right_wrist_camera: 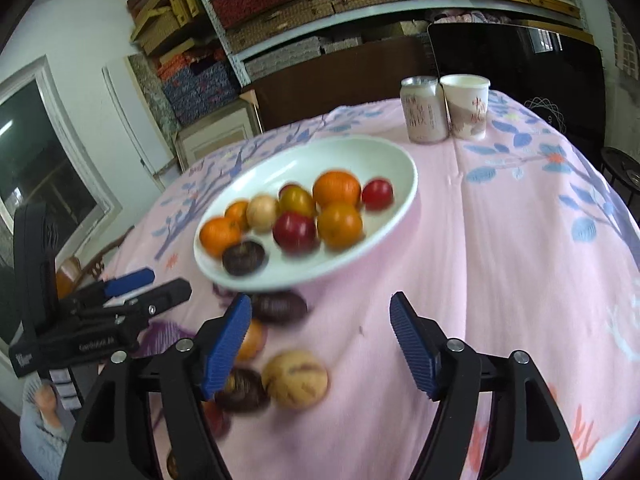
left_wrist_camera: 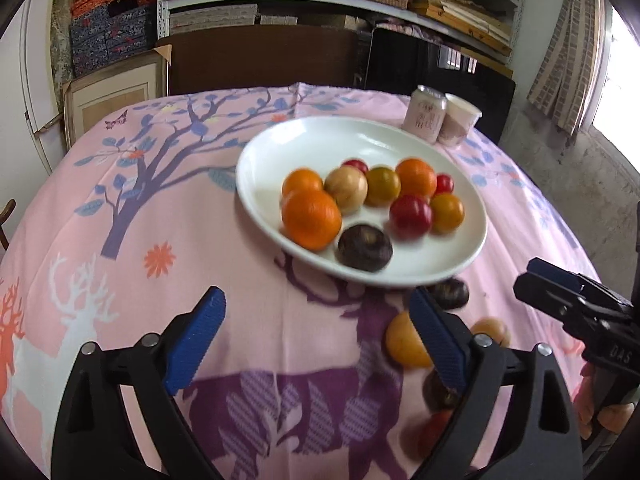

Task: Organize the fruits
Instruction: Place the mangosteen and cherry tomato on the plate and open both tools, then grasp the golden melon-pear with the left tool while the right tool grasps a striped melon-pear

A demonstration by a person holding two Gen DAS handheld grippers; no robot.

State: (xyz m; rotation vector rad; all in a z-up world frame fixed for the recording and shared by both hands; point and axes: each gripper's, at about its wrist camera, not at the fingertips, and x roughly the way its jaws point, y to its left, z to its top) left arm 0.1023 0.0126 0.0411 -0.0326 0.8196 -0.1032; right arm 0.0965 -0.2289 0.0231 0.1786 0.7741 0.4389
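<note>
White porcelain forms the plate (left_wrist_camera: pixel 304 136), which is set on the pink patterned cloth of the desk (left_wrist_camera: pixel 200 240) and already carries most of the fruit: oranges, red and yellow tomato-like fruits, a pale striped one and a dark purple one (left_wrist_camera: pixel 364 247) near the front rim. Several pieces are not yet gathered. Just in front of the plate, on the cloth, a dark purple fruit (right_wrist_camera: pixel 280 307), a yellow-orange fruit (left_wrist_camera: pixel 404 340), a pale striped fruit (right_wrist_camera: pixel 295 378) and another dark one (right_wrist_camera: pixel 242 390) are seen lying close together, with a reddish piece blurred below them.

Both pairs of tongs are held with their jaws spread and nothing between the pads. The left tongs (left_wrist_camera: pixel 316 344) hover over bare cloth, the loose fruit lying just beside and behind the right-hand finger. The right tongs (right_wrist_camera: pixel 320 350) hover likewise, the loose cluster lying beside the left-hand finger.

The step in hand is judged to be the interval between two placements, with a fresh pick to be chosen. For the next move, one pair of tongs would have to be shifted sideways over a loose fruit, lowered around it, and closed gently, since round fruit may roll away.
</note>
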